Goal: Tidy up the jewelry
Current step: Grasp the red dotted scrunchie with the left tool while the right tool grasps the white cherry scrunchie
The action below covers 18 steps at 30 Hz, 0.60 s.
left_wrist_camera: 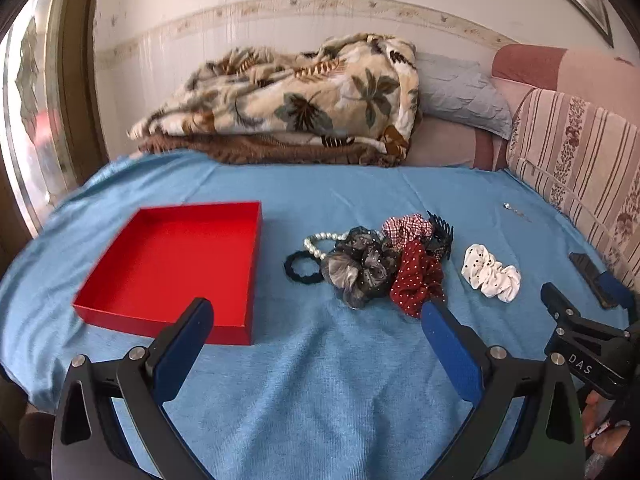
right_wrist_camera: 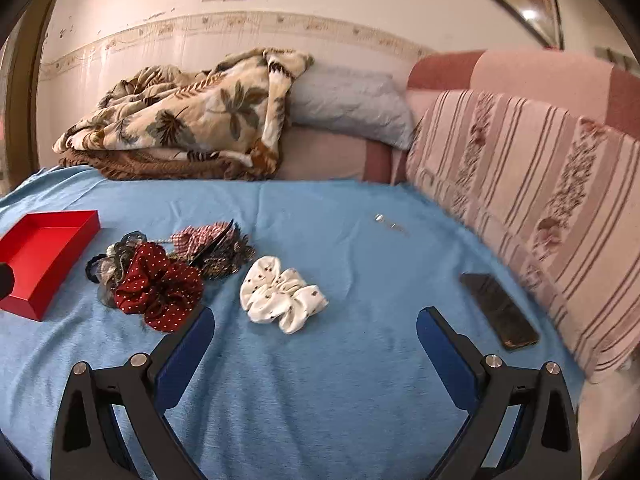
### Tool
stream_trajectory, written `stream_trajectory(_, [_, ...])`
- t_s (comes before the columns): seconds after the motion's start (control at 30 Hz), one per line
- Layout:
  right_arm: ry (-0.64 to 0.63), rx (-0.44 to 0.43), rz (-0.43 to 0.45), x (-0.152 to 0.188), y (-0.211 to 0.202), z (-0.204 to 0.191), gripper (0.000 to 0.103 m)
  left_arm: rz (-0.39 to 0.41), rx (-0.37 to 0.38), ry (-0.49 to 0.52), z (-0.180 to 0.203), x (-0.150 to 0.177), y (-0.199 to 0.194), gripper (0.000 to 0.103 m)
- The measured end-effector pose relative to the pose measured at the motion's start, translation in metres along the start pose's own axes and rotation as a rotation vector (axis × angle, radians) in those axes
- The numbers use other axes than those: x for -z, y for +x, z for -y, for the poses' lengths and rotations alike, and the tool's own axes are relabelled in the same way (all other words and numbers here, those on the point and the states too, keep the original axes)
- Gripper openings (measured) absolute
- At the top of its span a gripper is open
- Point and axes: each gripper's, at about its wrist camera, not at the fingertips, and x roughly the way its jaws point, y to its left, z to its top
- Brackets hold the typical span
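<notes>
An empty red tray (left_wrist_camera: 120,300) (right_wrist_camera: 24,300) lies on the blue cloth at the left. Right of it sits a pile: a pearl bracelet (left_wrist_camera: 316,242), a black hair tie (left_wrist_camera: 298,270), a grey scrunchie (left_wrist_camera: 358,270), a dark red dotted scrunchie (left_wrist_camera: 418,280) (right_wrist_camera: 158,286), a checked scrunchie (left_wrist_camera: 406,229) and a black claw clip (left_wrist_camera: 440,234). A white dotted scrunchie (left_wrist_camera: 491,273) (right_wrist_camera: 280,293) lies apart to the right. A small silver piece (left_wrist_camera: 514,210) (right_wrist_camera: 390,224) lies farther back. My left gripper (left_wrist_camera: 316,316) is open before the pile. My right gripper (right_wrist_camera: 316,324) is open, just short of the white scrunchie.
A dark phone (right_wrist_camera: 498,310) lies at the cloth's right edge beside a striped sofa cushion (right_wrist_camera: 540,184). A folded leaf-print blanket (left_wrist_camera: 288,100) and a grey pillow (left_wrist_camera: 456,92) sit at the back. The right gripper's body (left_wrist_camera: 588,340) shows at the right of the left wrist view.
</notes>
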Motion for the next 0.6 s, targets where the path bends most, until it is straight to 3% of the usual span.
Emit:
stream_trajectory(0.13, [-0.034, -0.022, -0.03, -0.006, 0.016, -0.001, 0.102, -0.066, 0.067, -0.023, -0.002, -0.007, 0.019, 0.101])
stream_trajectory(0.3, [0.004, -0.099, -0.122, -0.014, 0.048, 0.004, 0.102, -0.198, 0.142, -0.025, 0.009, -0.012, 0.055, 0.053])
stream_trajectory(0.47, [0.061, -0.141, -0.22, -0.021, 0.088, 0.015, 0.085, -0.248, 0.221, -0.024, 0.029, -0.017, 0.081, 0.052])
stream_trajectory(0.6, [0.084, -0.158, -0.269, -0.023, 0.113, 0.02, 0.079, -0.265, 0.275, 0.005, 0.053, -0.02, 0.096, 0.052])
